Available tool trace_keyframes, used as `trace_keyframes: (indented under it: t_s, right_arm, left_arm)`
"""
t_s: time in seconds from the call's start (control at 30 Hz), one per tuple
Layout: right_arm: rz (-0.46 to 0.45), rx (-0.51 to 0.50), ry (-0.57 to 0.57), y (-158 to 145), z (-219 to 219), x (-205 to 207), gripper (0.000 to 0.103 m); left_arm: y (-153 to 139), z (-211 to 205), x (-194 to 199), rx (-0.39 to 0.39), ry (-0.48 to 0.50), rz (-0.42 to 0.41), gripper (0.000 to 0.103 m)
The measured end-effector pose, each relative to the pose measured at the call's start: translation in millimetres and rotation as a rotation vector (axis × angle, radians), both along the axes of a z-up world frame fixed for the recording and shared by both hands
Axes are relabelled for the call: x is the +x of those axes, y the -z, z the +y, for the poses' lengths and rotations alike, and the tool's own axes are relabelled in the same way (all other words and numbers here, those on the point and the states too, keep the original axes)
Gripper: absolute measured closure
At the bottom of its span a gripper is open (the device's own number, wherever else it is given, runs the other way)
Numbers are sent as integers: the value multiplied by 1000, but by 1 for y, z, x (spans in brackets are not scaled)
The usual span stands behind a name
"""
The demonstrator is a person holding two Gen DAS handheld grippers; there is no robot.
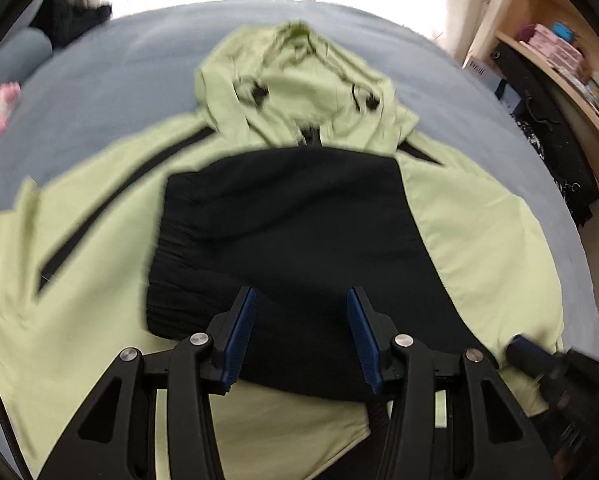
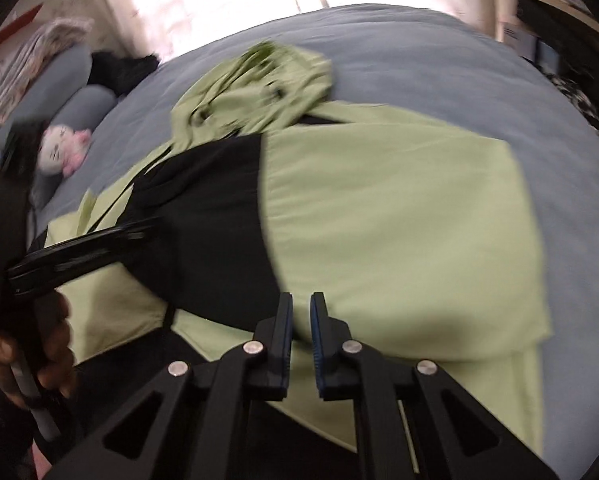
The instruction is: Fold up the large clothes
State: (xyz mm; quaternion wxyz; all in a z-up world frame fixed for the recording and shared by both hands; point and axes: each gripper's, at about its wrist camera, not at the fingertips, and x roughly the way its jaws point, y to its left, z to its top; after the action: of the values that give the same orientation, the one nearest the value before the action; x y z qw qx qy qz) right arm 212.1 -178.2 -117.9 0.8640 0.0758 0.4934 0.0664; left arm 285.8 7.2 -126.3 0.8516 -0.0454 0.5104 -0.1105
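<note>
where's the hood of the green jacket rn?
In the left wrist view the hood lies crumpled at the jacket's far end on the blue bed, beyond the black lining.

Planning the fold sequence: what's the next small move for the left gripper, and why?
Probably lower the left gripper and close on the black panel: its jaws stand open and empty above it, while the green jacket lies spread on the bed.
</note>
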Motion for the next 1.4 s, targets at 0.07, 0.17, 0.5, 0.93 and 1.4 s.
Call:
trace_keyframes:
  t_s: [0.07,0.17,0.5,0.93,1.4]
  right_arm:
    - [22,-33,6,8,6,6,94]
    - [64,-60,71,19,-19,8,99]
    - [85,-240,380,18,-144,-27,99]
    - [35,-177,473,2,-138,-48,99]
    - [-27,-64,435,-21,-95,-101,99]
  left_arm:
    - [12,-5,2,54,-18,21,57]
    - [18,-2,1,99,-21,4,57]
    - [17,9,-2,123,20,-5,56]
    - [5,-3,-16,156,26,-18,37]
    - [-24,-8,-87,185,12,-92,37]
